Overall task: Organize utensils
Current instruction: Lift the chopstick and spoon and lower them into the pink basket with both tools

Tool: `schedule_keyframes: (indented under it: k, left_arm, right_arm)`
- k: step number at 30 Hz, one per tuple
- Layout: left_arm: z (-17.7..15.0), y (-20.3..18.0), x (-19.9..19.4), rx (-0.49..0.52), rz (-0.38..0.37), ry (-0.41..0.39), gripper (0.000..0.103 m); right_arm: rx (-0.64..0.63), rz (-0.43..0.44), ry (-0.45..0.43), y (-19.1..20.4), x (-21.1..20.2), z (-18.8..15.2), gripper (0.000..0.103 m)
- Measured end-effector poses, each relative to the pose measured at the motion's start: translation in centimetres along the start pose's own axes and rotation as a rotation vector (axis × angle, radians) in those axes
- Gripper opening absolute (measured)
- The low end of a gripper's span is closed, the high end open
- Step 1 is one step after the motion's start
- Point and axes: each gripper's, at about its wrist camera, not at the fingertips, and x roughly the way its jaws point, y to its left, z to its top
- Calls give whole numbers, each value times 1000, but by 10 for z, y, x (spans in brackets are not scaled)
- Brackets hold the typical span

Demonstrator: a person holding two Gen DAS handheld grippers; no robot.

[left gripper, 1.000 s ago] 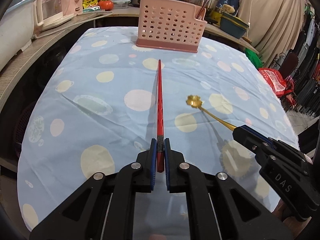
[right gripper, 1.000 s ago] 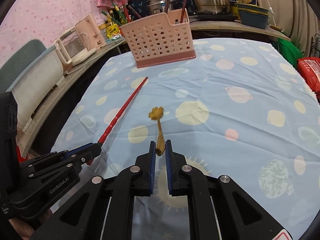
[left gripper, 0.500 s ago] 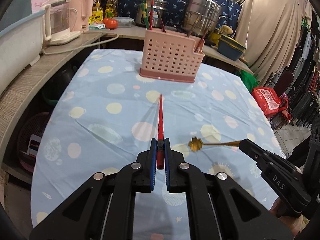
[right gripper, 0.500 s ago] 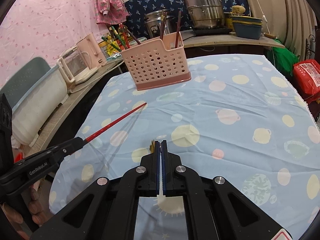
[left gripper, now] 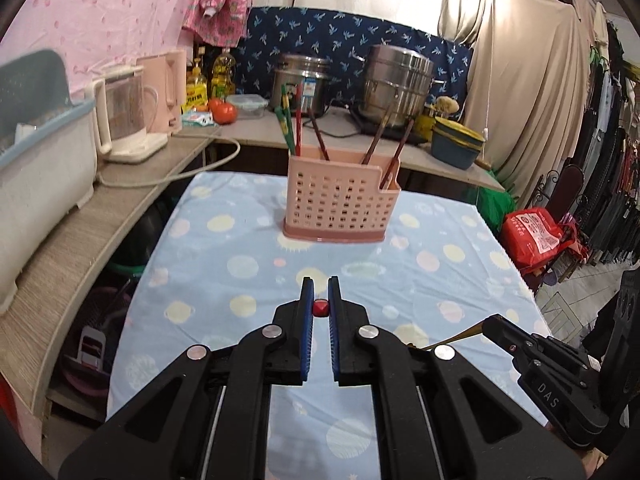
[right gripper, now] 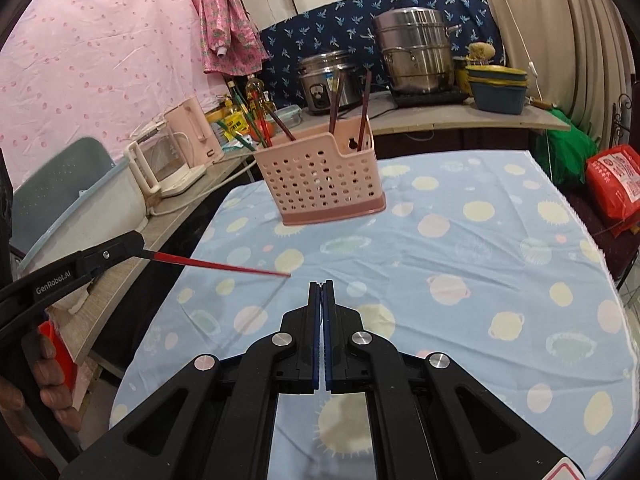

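My left gripper is shut on a red chopstick, seen end-on; in the right wrist view the chopstick sticks out level from that gripper above the cloth. My right gripper is shut on a gold spoon; only its thin handle shows in the left wrist view, leaving the right gripper. The spoon's bowl is hidden. The pink perforated utensil basket stands at the table's far end with several chopsticks in it; it also shows in the right wrist view.
The table has a blue cloth with planet dots. A wooden counter runs along the left with a pink kettle. Steel pots and bowls stand behind the basket. A red bag sits at the right.
Both grippers rose off the cloth and tilted up. The red chopstick now points level instead of lying on the table. The gold spoon left the cloth and its bowl dropped from sight.
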Motion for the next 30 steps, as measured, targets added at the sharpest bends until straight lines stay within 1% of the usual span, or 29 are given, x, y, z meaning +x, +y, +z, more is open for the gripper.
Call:
schedule_keyframes:
  k: [7,14,24,30]
  left_arm:
    - [36,-13,-5,40,3,-67,7]
    - [84,-24,-1,71,9,-149,7]
    - [164,-30,6,81,27,-269,7]
    - [215,-29,19,75,55,-316,7]
  right_arm:
    - [-50,-5,-57,9,-4,36,2]
    - [-72,15,-99,11,6,79,2]
    - [-106,-17,-157,11,36,151,2]
    - [-119,-58,-158,4,65,187,2]
